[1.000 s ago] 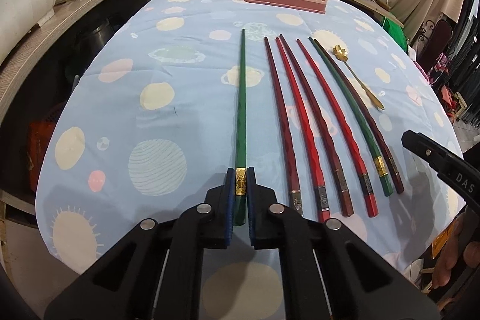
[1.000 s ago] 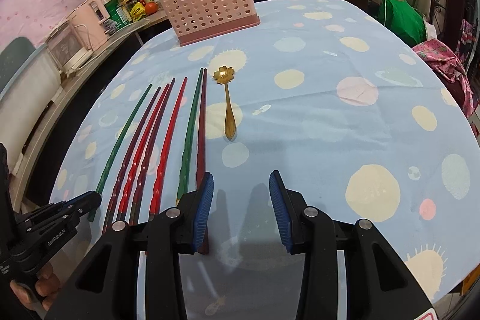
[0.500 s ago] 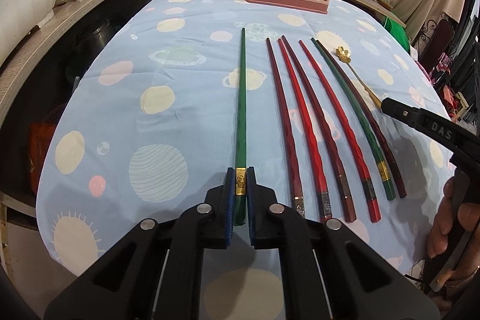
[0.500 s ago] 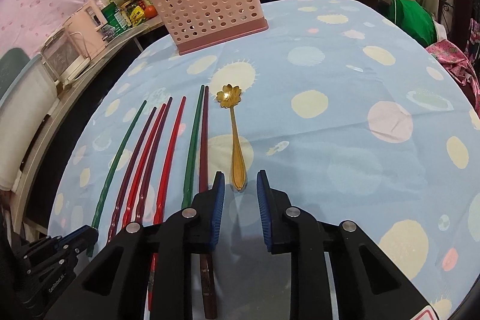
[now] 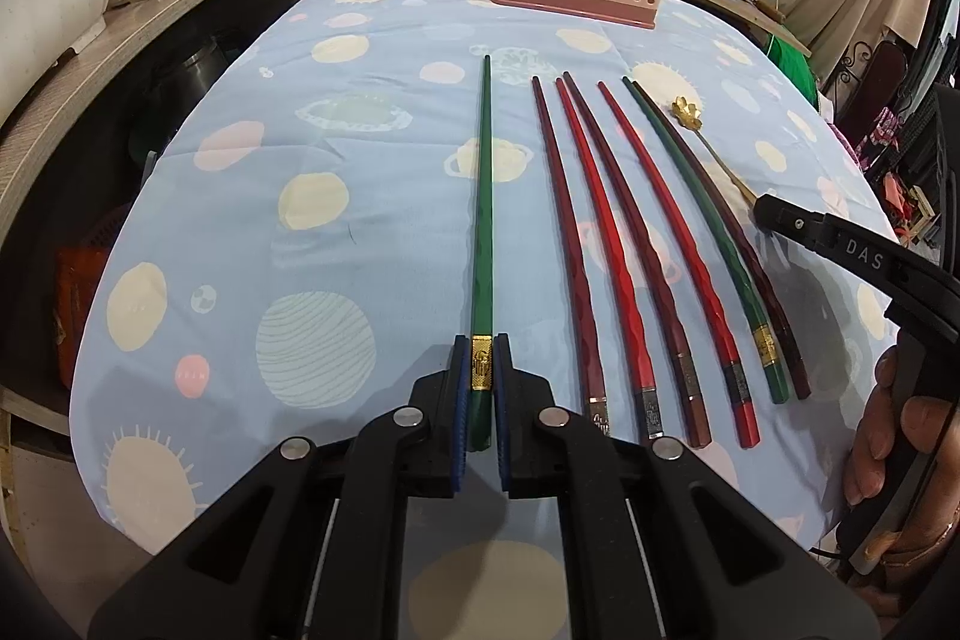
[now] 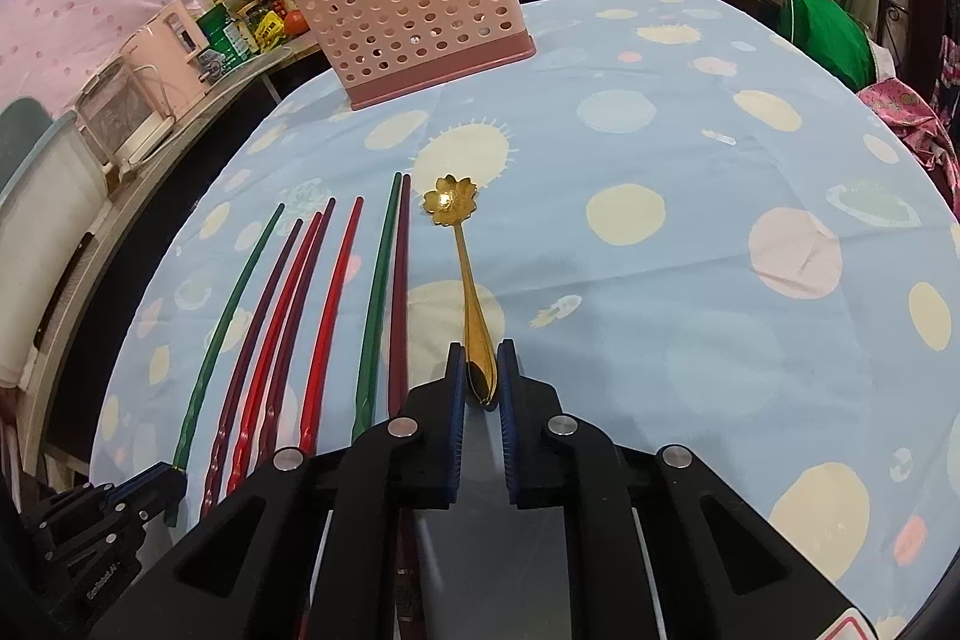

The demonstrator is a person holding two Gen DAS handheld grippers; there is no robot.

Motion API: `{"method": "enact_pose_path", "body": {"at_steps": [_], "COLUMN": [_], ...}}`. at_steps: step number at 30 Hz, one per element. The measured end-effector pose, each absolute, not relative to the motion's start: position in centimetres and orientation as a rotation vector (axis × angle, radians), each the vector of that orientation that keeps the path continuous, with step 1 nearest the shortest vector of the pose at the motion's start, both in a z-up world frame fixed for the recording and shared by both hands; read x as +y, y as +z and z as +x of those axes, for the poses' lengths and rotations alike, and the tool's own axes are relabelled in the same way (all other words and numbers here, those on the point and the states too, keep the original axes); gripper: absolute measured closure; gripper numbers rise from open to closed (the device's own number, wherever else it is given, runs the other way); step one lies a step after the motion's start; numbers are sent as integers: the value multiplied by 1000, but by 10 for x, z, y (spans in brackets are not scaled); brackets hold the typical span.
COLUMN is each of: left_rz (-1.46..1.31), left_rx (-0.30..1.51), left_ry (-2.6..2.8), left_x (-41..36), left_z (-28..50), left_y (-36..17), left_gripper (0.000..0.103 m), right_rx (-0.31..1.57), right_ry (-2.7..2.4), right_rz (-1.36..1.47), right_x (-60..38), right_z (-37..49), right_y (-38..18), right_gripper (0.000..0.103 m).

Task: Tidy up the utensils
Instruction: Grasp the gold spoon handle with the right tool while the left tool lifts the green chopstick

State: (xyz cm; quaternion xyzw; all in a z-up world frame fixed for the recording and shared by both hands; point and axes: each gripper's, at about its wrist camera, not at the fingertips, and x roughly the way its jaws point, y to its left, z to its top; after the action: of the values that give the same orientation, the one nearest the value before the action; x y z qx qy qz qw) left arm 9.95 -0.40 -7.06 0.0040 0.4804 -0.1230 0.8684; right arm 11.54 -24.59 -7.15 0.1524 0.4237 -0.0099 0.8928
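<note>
My left gripper (image 5: 482, 347) is shut on the near end of a green chopstick (image 5: 485, 196), at its gold band; the stick lies flat on the tablecloth, apart from the others. To its right lie several red, dark-red and green chopsticks (image 5: 636, 244) side by side. In the right wrist view a gold flower-bowl spoon (image 6: 465, 268) lies right of the chopsticks. My right gripper (image 6: 482, 358) has its jaws closing on the spoon's handle end, pads at both sides of it. A pink perforated utensil basket (image 6: 414, 10) stands at the far edge.
The table wears a blue cloth (image 6: 690, 280) with planets and suns. A wooden counter (image 5: 150, 16) with appliances, bottles and pots wraps the left and far sides. A person's hand (image 5: 888, 430) holds the right gripper at the right edge.
The right gripper slid forward to the spoon's handle and its jaws narrowed from wide open to around the handle. The left gripper stayed still on the green chopstick.
</note>
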Motion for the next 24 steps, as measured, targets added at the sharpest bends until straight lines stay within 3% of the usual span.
{"method": "enact_pose_path", "body": {"at_steps": [13, 17, 24], "left_rz": [-21, -37, -61], "left_rx": [957, 928, 880], "left_ry": [-258, -257, -243], "left_x": [4, 8, 15], "left_z": [96, 97, 107], "left_y": [-45, -28, 0], "left_gripper": [96, 96, 96], "right_rx": [775, 748, 718], "right_ry": [-52, -56, -64], "right_rz": [329, 337, 342], "right_x": [-256, -262, -268], "right_z": [96, 94, 96], "right_y": [-32, -21, -9], "right_gripper": [94, 101, 101]}}
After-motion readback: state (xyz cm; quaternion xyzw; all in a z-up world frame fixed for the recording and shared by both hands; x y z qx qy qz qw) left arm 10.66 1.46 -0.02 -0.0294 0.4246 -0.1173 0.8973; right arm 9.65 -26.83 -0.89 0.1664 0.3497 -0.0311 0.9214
